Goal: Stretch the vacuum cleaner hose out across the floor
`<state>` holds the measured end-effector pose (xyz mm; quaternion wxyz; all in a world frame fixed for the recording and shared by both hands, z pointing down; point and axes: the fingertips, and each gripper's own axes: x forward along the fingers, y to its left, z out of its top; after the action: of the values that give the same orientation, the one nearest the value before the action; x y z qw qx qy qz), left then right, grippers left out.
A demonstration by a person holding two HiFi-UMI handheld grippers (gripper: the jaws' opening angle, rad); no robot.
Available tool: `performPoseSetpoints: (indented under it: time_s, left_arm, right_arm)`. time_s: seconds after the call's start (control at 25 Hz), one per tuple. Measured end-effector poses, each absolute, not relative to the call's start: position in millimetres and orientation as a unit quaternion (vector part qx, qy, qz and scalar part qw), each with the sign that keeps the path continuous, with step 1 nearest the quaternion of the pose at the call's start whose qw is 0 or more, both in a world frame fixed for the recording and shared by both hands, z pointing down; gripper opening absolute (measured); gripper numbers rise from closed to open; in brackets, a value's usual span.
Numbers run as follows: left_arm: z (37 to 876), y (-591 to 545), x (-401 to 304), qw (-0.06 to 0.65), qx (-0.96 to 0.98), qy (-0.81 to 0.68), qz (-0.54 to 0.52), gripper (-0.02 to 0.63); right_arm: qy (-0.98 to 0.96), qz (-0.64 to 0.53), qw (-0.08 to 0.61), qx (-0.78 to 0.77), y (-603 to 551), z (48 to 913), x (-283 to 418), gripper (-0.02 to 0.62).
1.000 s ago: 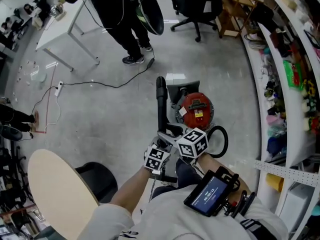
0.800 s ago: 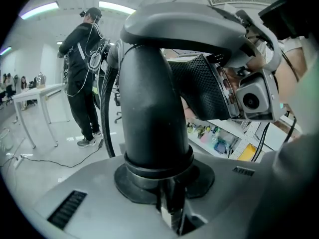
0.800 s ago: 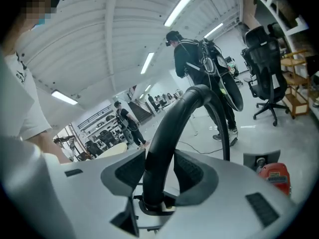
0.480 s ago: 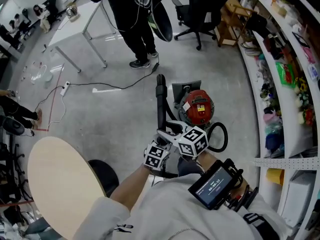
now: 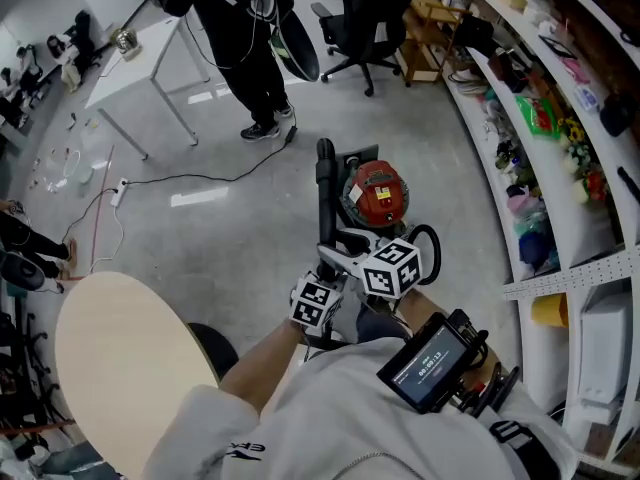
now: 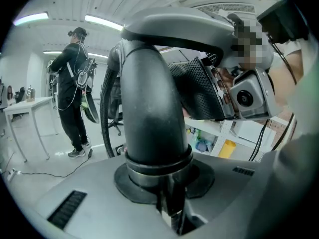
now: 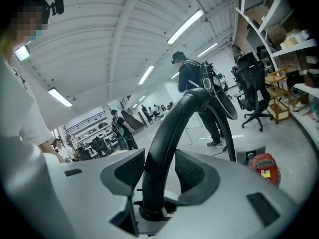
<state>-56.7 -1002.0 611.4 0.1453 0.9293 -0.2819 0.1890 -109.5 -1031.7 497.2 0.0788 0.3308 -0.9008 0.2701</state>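
Observation:
A red canister vacuum cleaner (image 5: 375,193) stands on the grey floor, and its ribbed black hose (image 5: 436,259) loops beside it. The rigid black tube (image 5: 325,198) of the hose rises in front of me. My left gripper (image 5: 326,271) is shut on the tube's thick bend (image 6: 149,108), which fills the left gripper view. My right gripper (image 5: 345,245) grips the same curved tube (image 7: 169,128) between its two dark pads (image 7: 192,171). Its jaws have just been opening a little, with the tube still between them. The vacuum cleaner (image 7: 263,167) shows low at the right in the right gripper view.
A person in black (image 5: 250,38) stands beyond the vacuum cleaner, next to a white table (image 5: 150,58). A cable (image 5: 200,176) trails over the floor. An office chair (image 5: 360,18) stands at the back, filled shelves (image 5: 560,128) run along the right, and a round wooden tabletop (image 5: 120,368) is at my left.
Both grippers have risen together with the tube held between them. The head view has swung, so the vacuum cleaner and the standing person lie higher in the picture.

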Motion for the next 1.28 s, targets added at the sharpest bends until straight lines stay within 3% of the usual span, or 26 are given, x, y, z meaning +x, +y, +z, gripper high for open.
performPoseSetpoints:
  time_s: [0.52, 1.28]
  left_arm:
    - [605.2, -917.5, -4.3, 0.131, 0.925, -0.29, 0.207, 0.064]
    - [601.6, -744.2, 53.3, 0.125, 0.896, -0.371, 0.209, 0.064]
  right_arm:
    - [-0.893, 0.251, 0.088, 0.364, -946.9, 486.5, -55.8, 0.176]
    - [-0.929, 0.226, 0.066, 0.286, -759.1, 477.3, 1.9, 0.176]
